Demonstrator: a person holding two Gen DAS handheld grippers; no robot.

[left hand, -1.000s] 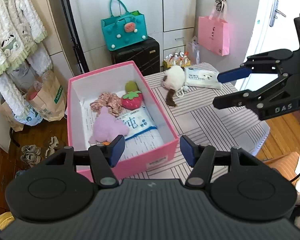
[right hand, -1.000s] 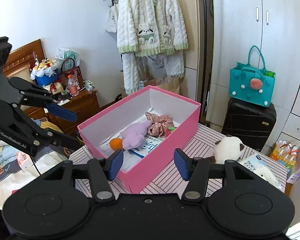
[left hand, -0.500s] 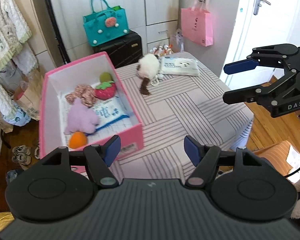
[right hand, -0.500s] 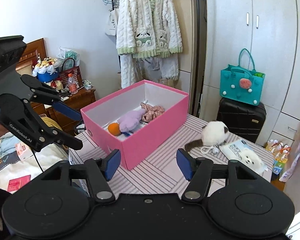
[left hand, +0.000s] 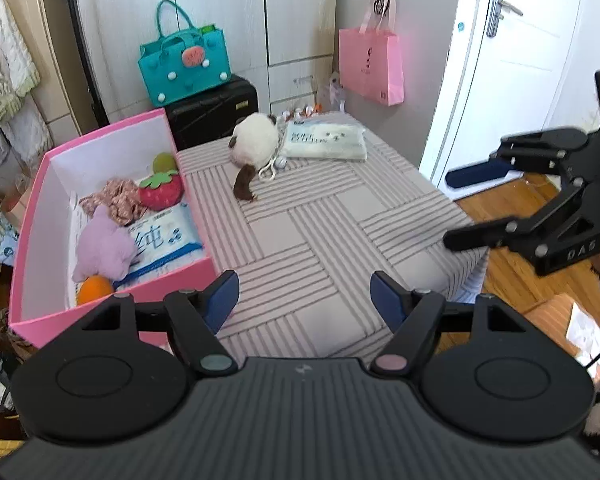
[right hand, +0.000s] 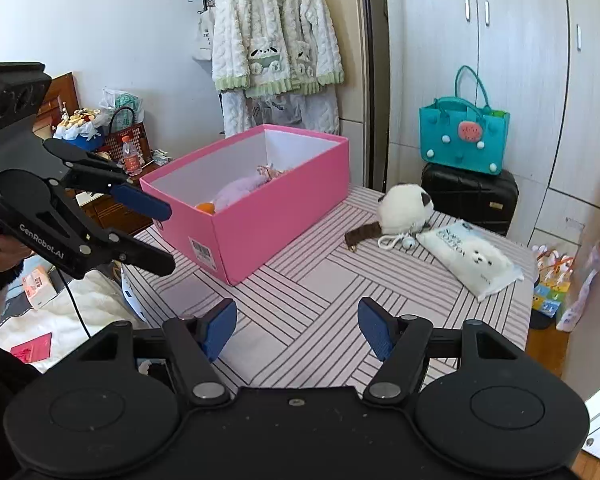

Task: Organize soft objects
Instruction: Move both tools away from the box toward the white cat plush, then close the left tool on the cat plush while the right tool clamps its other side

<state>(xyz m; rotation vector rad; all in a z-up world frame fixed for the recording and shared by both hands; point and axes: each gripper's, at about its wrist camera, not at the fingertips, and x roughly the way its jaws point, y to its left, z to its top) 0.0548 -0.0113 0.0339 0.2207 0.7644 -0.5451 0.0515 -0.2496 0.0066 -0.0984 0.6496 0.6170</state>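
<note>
A pink box (left hand: pixel 112 312) (right hand: pixel 260 216) stands on the striped table (left hand: pixel 300 240) at the left. Inside lie a purple plush (left hand: pixel 102 248), a strawberry plush (left hand: pixel 160 192), a floral scrunchie (left hand: pixel 118 198), an orange ball (left hand: pixel 94 288) and a tissue pack (left hand: pixel 168 240). Beyond the box, a white plush with a brown tail (left hand: pixel 256 146) (right hand: pixel 404 210) rests beside a white tissue pack (left hand: pixel 324 142) (right hand: pixel 470 256). My left gripper (left hand: pixel 304 298) (right hand: pixel 164 236) hovers over the table's near edge, its jaws opening with nothing between them. My right gripper (right hand: pixel 298 326) (left hand: pixel 448 210) is likewise opening and empty.
A teal bag (left hand: pixel 184 68) sits on a black suitcase (left hand: pixel 212 110) behind the table. A pink bag (left hand: pixel 372 66) hangs by the white door (left hand: pixel 512 60). A fleece jacket (right hand: pixel 276 28) hangs on the wall. A wooden dresser (right hand: pixel 112 204) stands left of the box.
Both grippers have pulled back from the box and sunk lower, so more of the table shows. Their jaws stand wider apart than before.
</note>
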